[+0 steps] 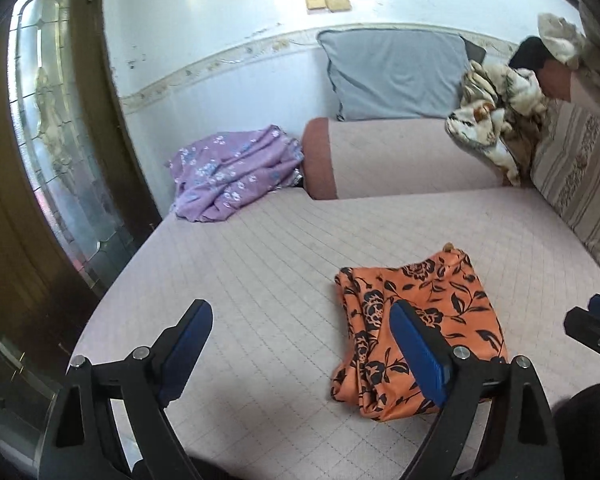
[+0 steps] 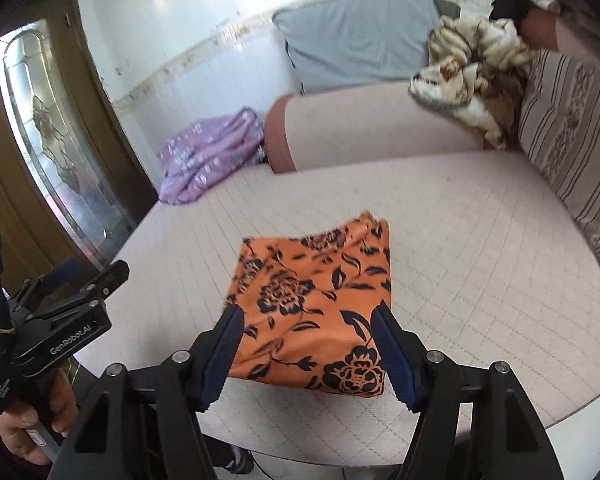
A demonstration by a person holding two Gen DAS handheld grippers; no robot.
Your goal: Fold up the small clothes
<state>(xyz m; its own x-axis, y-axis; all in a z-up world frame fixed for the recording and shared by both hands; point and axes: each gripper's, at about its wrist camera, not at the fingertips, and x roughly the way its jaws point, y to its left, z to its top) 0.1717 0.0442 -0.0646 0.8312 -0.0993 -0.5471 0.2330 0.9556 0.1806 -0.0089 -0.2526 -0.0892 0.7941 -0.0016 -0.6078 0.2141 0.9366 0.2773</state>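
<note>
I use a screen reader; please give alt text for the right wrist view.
A folded orange floral cloth lies on a pink quilted bed, below the open, empty right gripper. The left gripper shows at the left edge.

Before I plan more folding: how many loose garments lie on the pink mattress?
2: the folded orange floral cloth near the front, and the crumpled purple floral garment at the far left corner. More may hide beneath it.
</note>
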